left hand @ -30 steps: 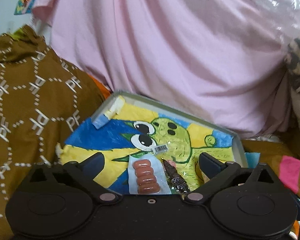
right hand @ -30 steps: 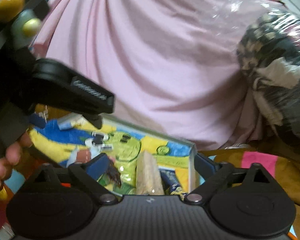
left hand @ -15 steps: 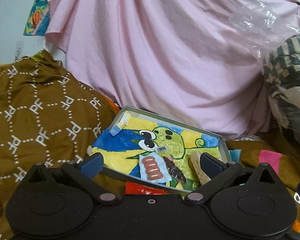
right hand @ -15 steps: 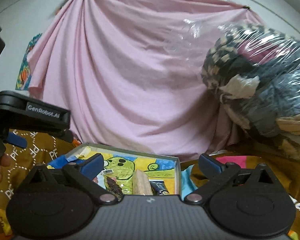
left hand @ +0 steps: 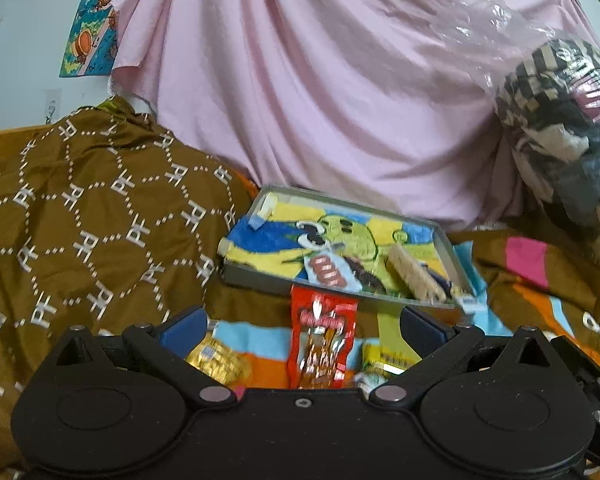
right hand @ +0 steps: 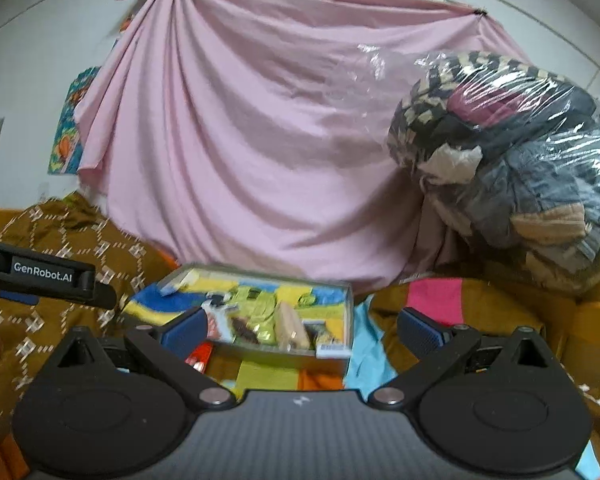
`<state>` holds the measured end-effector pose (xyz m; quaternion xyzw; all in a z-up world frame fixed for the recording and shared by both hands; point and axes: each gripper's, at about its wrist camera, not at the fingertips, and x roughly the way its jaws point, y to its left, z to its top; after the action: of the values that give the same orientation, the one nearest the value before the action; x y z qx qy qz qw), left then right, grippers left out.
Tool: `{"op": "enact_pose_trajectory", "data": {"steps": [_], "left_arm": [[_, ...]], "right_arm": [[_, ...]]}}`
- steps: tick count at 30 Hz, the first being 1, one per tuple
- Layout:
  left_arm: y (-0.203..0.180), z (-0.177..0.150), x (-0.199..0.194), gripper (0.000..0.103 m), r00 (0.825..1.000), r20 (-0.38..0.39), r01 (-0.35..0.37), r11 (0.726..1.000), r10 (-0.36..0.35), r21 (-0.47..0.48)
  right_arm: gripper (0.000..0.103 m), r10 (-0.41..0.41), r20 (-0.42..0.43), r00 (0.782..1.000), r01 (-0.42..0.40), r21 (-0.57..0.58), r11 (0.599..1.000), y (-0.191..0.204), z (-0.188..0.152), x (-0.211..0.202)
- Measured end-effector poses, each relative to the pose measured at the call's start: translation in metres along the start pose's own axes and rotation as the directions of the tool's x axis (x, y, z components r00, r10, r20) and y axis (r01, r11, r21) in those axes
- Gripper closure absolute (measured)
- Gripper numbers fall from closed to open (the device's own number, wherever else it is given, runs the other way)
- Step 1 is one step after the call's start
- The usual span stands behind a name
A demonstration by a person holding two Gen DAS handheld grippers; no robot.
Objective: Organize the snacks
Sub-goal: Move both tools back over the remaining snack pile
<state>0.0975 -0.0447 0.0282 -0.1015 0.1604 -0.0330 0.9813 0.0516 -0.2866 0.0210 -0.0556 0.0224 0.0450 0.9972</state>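
Observation:
A shallow grey tray [left hand: 260, 280] with a cartoon-print liner lies on the bedding; it also shows in the right wrist view [right hand: 350, 304]. In it lie a sausage packet [left hand: 327, 271], a dark snack [left hand: 364, 276] and a beige wafer bar [left hand: 414, 276]. In front of the tray lie a red snack packet [left hand: 322, 346], a gold packet [left hand: 216, 360] and a yellow packet [left hand: 384, 358]. My left gripper [left hand: 302, 330] is open and empty above the loose packets. My right gripper [right hand: 298, 326] is open and empty, short of the tray.
A brown patterned blanket [left hand: 80, 220] rises at the left. A pink sheet [left hand: 320, 100] hangs behind. A plastic-wrapped bundle of clothes [right hand: 520, 168] sits at the right. The left gripper's arm [right hand: 40, 276] shows at the right view's left edge.
Both grippers have pulled back from the tray. The loose packets in front of the tray have come into the left view. The beige bar now lies in the tray.

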Motion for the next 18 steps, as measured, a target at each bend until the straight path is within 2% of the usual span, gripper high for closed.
{"op": "enact_pose_trajectory", "data": {"steps": [4,9,12,18], "left_arm": [[0.004,-0.016,-0.007,0.001,1.000,-0.031,0.003,1.000,-0.002,0.021],[0.010,-0.034,-0.010,0.001,0.997,-0.083,0.006,1.000,-0.004,0.020],[0.014,-0.044,-0.010,0.001,0.994,-0.110,-0.002,1.000,0.004,0.019],[0.020,-0.058,-0.007,0.001,0.988,-0.156,-0.012,0.999,0.018,0.038]], "right_arm": [[0.000,0.047,-0.086,0.995,-0.046,0.016,0.999,0.003,-0.007,-0.005],[0.000,0.090,-0.252,0.963,-0.082,0.044,0.996,0.006,-0.020,0.007],[0.000,0.086,-0.303,0.949,-0.082,0.026,0.996,0.011,-0.025,0.013],[0.000,0.120,-0.371,0.921,-0.131,-0.004,0.991,0.022,-0.034,0.019]]}}
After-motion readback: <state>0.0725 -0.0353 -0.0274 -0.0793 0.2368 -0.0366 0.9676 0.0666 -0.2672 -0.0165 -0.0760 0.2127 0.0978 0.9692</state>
